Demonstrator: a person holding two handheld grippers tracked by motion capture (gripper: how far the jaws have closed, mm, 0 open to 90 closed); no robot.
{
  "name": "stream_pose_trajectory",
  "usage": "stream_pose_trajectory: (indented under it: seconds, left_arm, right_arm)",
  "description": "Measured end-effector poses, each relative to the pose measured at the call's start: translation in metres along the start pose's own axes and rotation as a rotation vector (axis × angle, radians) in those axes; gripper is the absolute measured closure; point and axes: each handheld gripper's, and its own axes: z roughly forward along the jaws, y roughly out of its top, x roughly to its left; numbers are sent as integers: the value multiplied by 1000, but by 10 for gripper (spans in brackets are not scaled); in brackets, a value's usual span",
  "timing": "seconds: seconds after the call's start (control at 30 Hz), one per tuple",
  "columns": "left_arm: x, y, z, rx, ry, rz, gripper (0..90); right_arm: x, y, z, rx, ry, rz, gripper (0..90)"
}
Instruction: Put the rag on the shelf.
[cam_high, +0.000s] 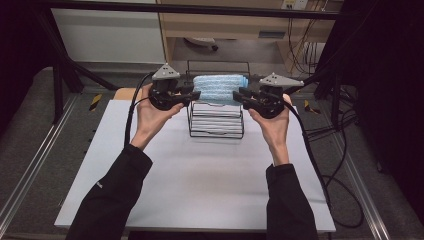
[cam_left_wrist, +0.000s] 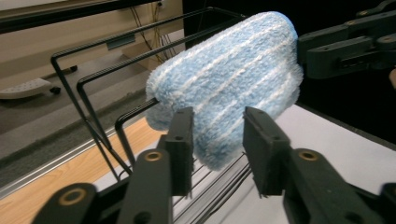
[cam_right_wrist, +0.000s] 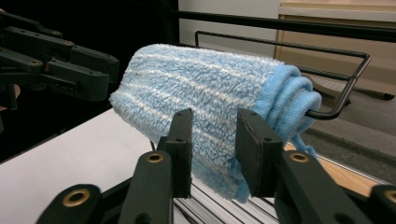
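Two grippers flanking one blue towel (cam_high: 219, 88), folded into a thick roll and draped over the top bars of a black wire rack (cam_high: 216, 120) near the far edge of the table (cam_high: 200, 175), about midway between its far corners. Long axis of the towel running side to side across the table, parallel to that far edge; bound hem and folded layers facing the right end, seen up close in the right gripper view (cam_right_wrist: 280, 100), plain fluffy fold at the left end (cam_left_wrist: 224, 88). Left gripper (cam_high: 191, 95) just beside the left end, jaws parted, pads either side of the lower edge without pressing in the left gripper view (cam_left_wrist: 217, 140). Right gripper (cam_high: 243, 96) just beside the right end, jaws likewise parted around the hanging edge (cam_right_wrist: 214, 144), not pinching. White tabletop, a strip of bare wood showing at the far edge, grey floor with metal rails on both sides, cables trailing at the right, pale wooden furniture behind.
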Motion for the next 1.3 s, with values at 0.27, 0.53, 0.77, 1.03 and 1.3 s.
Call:
stream_pose_trajectory:
  seconds: [0.27, 0.53, 0.77, 1.03, 1.3]
  left_arm:
    - [-1, 0, -17, -6, 18, 15, 433]
    - [3, -15, -36, 27, 43, 23, 291]
    - [9, -49, -48, 77, 51, 12, 219]
    - [14, -100, -58, 101, 49, -29, 142]
    - [16, -151, -63, 125, 61, -64, 62]
  right_arm:
    - [2, 10, -19, -10, -19, -6, 456]
    - [5, 8, -39, -4, -17, -11, 263]
    - [7, -13, -47, 16, -14, -15, 111]
    - [0, -54, -50, 58, 4, 6, 45]
    - [-7, -98, -53, 117, 17, 45, 8]
